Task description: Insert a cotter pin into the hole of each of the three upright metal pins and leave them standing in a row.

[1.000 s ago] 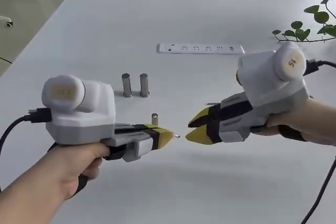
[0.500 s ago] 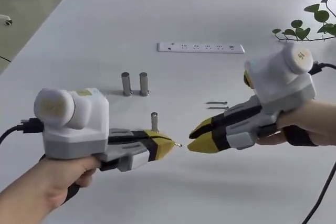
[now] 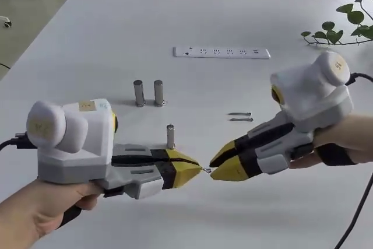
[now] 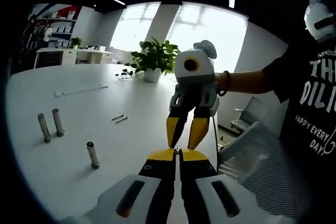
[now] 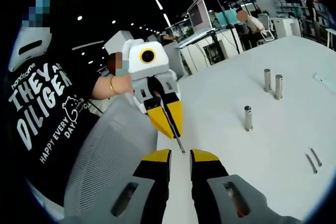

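Note:
My left gripper [image 3: 197, 168] is shut on a thin cotter pin [image 3: 205, 169], whose tip pokes out to the right. My right gripper [image 3: 217, 166] faces it tip to tip, open, with the pin's tip between its jaws. In the right gripper view the cotter pin [image 5: 176, 136] slants from the left gripper [image 5: 169, 121] down into the gap of my right gripper [image 5: 180, 155]. One upright metal pin [image 3: 170, 136] stands just behind the left gripper's tips. Two more metal pins [image 3: 139, 93] [image 3: 158, 93] stand side by side farther back.
Two loose cotter pins [image 3: 240, 117] lie on the white table [image 3: 105, 33] behind the right gripper. A white power strip [image 3: 221, 52] lies across the far middle. A potted plant's leaves [image 3: 344, 30] reach in at the far right.
The two grippers have closed in on each other above the table's near part. The right gripper's jaws now sit around the tip of the cotter pin held by the left.

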Tool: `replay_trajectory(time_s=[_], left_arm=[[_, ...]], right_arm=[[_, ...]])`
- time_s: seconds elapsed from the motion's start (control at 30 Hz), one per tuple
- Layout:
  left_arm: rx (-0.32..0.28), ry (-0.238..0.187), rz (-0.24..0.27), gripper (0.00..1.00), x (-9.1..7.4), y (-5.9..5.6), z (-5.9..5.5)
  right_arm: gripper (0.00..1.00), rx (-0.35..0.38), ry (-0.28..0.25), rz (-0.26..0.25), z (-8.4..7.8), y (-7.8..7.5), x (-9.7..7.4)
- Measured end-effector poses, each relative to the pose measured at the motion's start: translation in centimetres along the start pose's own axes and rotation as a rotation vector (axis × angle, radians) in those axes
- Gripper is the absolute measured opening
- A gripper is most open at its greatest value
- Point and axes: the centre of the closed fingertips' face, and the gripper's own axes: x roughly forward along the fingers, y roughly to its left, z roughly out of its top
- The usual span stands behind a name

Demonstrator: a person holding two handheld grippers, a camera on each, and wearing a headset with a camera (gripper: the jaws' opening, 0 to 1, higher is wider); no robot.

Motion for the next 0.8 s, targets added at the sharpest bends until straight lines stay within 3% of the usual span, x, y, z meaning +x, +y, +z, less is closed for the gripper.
replay_trajectory(time_s=[0.23,0.37,0.8], left_arm=[[0.001,-0.022,-0.052,0.00,-0.1,-1.0,0.5],[-0.004,-0.033,-0.085,0.00,-0.2,-1.7,0.8],[0.004,-0.030,-0.088,0.00,-0.1,-2.0,0.5]], right_arm=[[0.06,-0.013,-0.013,0.057,0.2,1.1,0.2],[0.05,-0.015,-0.017,0.064,0.2,1.2,0.3],[0.00,-0.046,-0.022,0.080,0.4,1.8,0.3]])
